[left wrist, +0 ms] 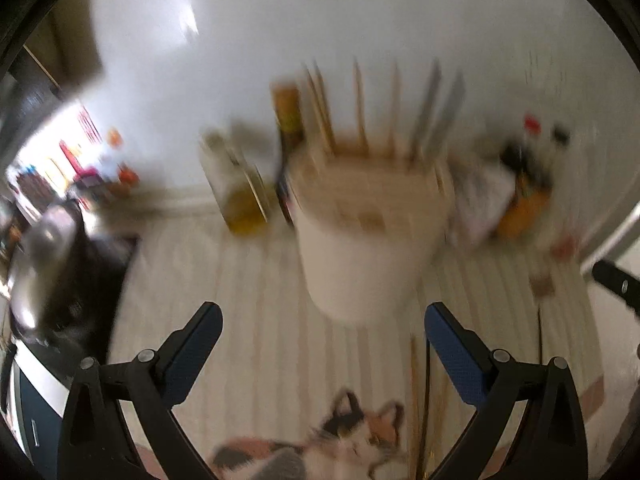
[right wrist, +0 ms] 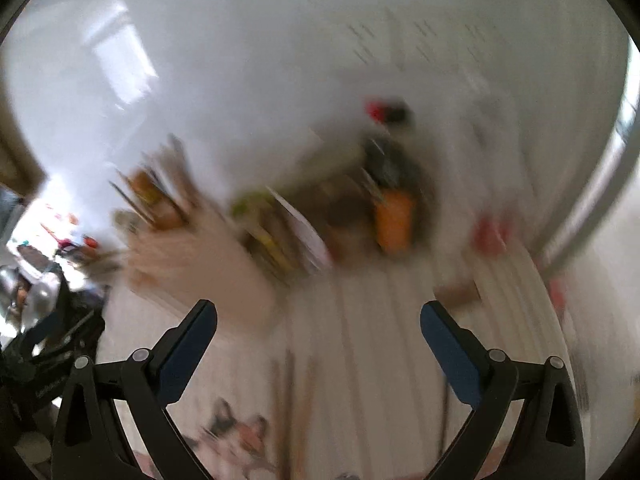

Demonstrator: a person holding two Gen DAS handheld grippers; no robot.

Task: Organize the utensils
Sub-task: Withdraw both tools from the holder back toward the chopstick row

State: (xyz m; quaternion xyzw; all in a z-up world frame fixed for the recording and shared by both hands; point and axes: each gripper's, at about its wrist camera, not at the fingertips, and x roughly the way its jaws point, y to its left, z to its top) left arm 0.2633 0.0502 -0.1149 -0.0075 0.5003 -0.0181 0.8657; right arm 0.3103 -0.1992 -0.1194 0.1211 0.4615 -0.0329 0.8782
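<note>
Chopsticks [left wrist: 394, 108] stand upright in the white holder [left wrist: 360, 248], tips up. Left gripper [left wrist: 322, 320] and right gripper [right wrist: 318, 318] both gape, gripping nothing.

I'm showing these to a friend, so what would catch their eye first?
Probably the white round holder standing mid-counter, with wooden and metal utensil handles sticking up from it. Next, the calico cat picture on the striped mat at the bottom edge, between the fingers of the open left tool.
</note>
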